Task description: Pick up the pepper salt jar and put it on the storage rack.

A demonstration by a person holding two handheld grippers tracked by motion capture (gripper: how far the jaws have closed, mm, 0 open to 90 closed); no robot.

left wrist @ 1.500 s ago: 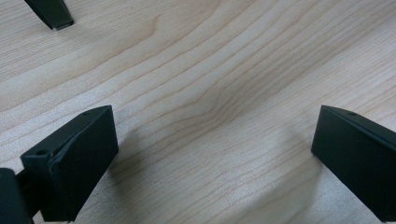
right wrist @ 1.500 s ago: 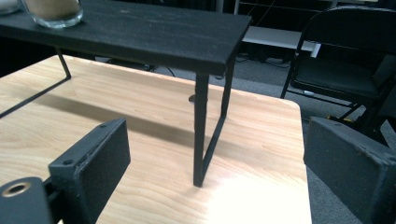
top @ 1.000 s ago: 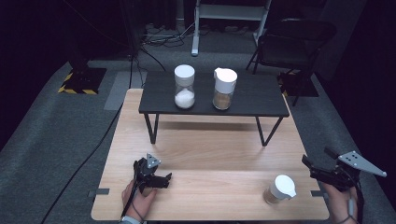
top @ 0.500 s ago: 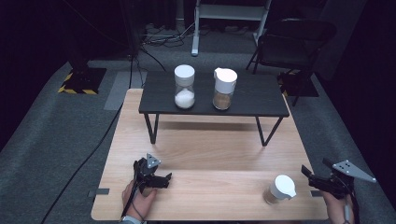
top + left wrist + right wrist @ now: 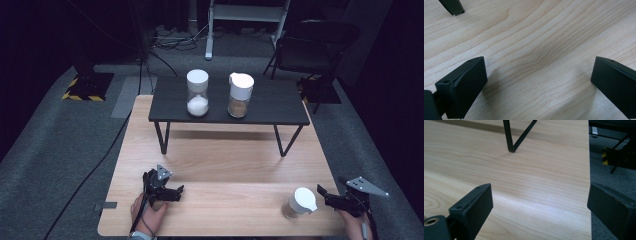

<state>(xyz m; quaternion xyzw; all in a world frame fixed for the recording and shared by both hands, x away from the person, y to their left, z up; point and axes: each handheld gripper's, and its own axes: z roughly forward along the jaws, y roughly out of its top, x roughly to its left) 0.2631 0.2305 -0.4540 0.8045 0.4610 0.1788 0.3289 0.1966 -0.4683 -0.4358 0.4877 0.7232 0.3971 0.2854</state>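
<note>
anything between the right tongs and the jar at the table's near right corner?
Nothing: in the high view a bare gap of wooden table separates the open right tongs from the white-lidded jar.

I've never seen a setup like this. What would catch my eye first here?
Probably the low black shelf standing across the far half of the wooden table, with two white-lidded jars on it: one part full of white grains, one of brown. A third jar stands at the near right corner, right beside the open right tongs; the left tongs rest at the near left.
</note>
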